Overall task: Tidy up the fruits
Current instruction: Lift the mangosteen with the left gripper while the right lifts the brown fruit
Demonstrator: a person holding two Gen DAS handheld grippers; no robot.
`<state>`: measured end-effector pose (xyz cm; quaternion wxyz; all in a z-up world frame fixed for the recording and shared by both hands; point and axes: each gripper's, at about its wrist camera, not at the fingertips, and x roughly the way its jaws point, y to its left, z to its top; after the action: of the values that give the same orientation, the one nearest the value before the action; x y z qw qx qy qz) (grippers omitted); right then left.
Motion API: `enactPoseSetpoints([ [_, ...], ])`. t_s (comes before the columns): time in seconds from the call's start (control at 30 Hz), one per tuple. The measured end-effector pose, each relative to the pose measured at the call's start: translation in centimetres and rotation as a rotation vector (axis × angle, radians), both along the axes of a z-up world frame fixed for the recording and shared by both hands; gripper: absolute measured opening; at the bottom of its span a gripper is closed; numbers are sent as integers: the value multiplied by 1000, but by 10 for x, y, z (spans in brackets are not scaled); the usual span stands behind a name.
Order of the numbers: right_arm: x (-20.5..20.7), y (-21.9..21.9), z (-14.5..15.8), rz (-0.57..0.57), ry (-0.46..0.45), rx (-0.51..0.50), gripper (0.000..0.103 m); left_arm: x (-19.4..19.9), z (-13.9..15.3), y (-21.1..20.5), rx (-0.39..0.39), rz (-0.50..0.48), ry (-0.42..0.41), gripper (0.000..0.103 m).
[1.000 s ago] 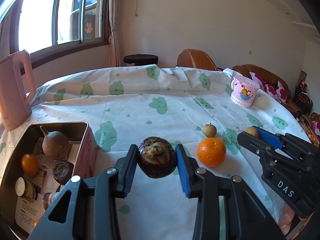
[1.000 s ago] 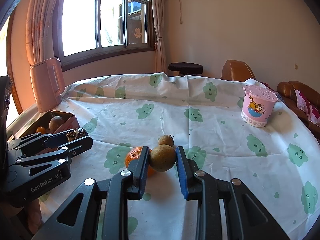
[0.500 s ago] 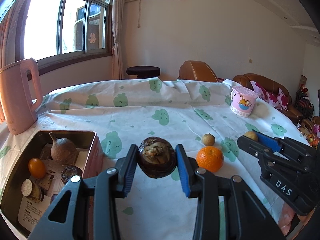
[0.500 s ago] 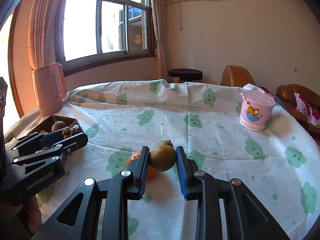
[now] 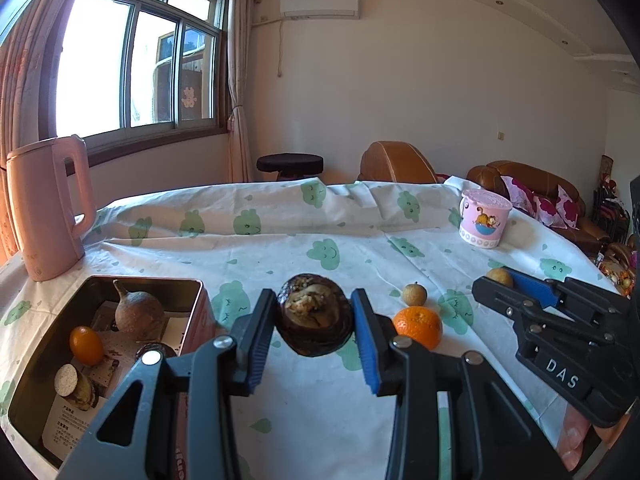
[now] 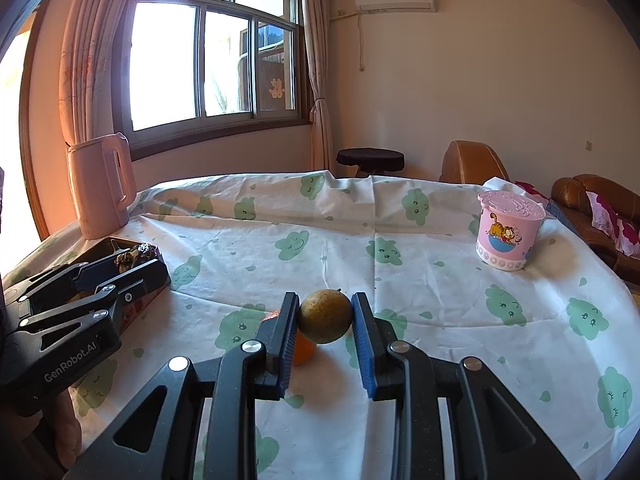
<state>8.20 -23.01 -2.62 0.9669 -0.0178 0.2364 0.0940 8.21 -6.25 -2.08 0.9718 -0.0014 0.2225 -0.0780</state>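
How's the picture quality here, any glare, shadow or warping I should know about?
Left wrist view: window blown out white, walls bowed by the fisheye, dark fruit in the left gripper sharp. Right wrist view: window also overexposed, corners vignetted black, cup casting a shadow rightward, brown fruit in the right gripper crisp.

Clothed table (image 5: 280,400): tin (image 5: 192,312), orange (image 5: 418,326), cup (image 5: 484,218).
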Motion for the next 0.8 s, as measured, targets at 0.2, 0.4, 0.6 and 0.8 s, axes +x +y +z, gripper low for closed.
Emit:
enactPoseSetpoints([
  [0.2, -6, 0, 3, 4, -33, 5, 29, -8, 3, -2, 9, 4, -46, 40],
  [0.4, -13, 0, 6, 8, -75, 9, 29, -16, 6, -2, 21, 17, -91, 40],
  [0.6, -19, 0, 8, 5, -114, 3, 29, -21, 8, -1, 25, 23, -112, 40],
  [0.8, -21, 3, 9, 2, -134, -15, 29, -21, 8, 0, 24, 26, -110, 40],
])
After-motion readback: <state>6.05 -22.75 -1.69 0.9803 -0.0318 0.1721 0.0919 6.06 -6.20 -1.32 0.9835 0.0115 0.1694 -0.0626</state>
